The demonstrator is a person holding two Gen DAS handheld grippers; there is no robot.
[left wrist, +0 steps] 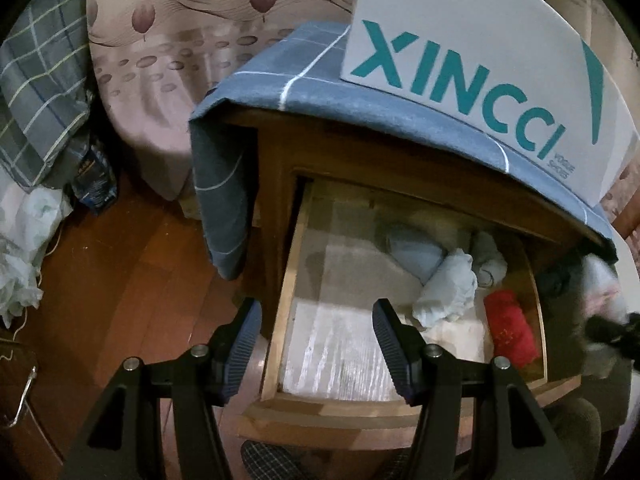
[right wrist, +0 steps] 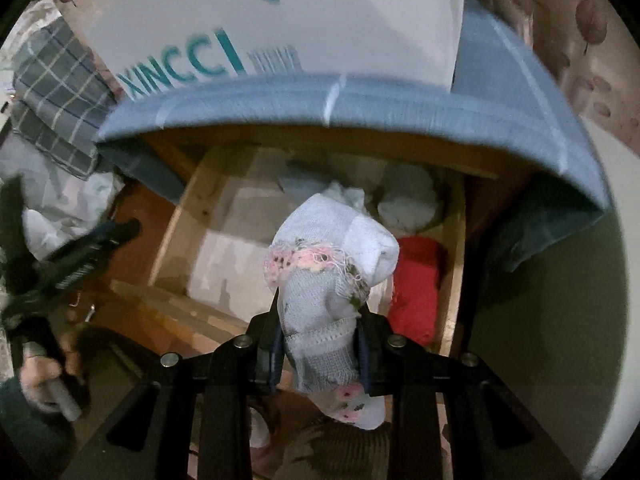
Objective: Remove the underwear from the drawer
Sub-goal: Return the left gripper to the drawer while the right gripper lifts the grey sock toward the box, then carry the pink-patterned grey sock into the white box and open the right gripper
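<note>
**Op A:** My right gripper [right wrist: 320, 344] is clamped on a pale blue bundle of underwear [right wrist: 332, 280] with pink floral trim, and it hangs above the open drawer [left wrist: 288, 280], near its front. The left gripper [left wrist: 316, 344] stands half open with nothing between its pads, over the drawer's near-left corner.

**Op B:** What worries you?

**Op A:** The pinch sits on the lower end of the bundle, and most of the cloth bulges free beyond the pads. If it slips, I'd say it falls straight back in. The loose trim could also catch on the drawer's wooden rim.

**Op B:** Anything crowding you?

**Op A:** Just beyond the bundle, a blue checked cloth [right wrist: 360, 108] overhangs the cabinet top, with a white shoe box [left wrist: 480, 60] sitting on it. Lift carelessly and I'd snag that edge. A red roll [left wrist: 510, 332] and more pale rolls [left wrist: 444, 288] lie along the drawer's right side.
</note>
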